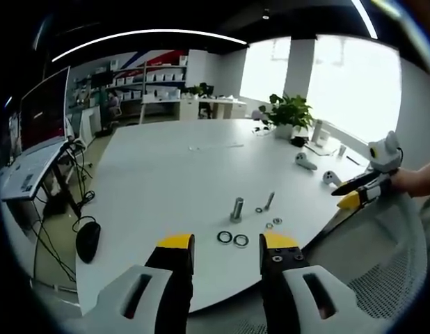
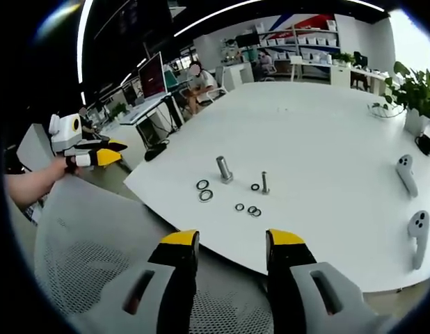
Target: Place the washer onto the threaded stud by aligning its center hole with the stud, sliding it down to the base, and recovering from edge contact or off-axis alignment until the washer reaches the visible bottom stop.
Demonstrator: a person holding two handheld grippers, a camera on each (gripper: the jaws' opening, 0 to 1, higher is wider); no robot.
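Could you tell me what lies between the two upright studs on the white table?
In the right gripper view, one small dark washer lies flat on the table between the thick stud and the thin stud, close beside the thin one.

Studs (image 1: 236, 209) on table (image 1: 166, 174) – washers (image 1: 232, 239) beside.

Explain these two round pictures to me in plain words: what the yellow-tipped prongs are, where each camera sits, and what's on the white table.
A person holds a two-jaw gripper in each hand; each carries a fisheye camera looking along its own jaws. The left gripper and the right gripper are both open and hold nothing. Each also shows in the other's view, at the side. On the white table stand a thick threaded stud and a thinner bolt, with two large washers and smaller ones around them. Farther off sit a potted plant and white handheld controllers.
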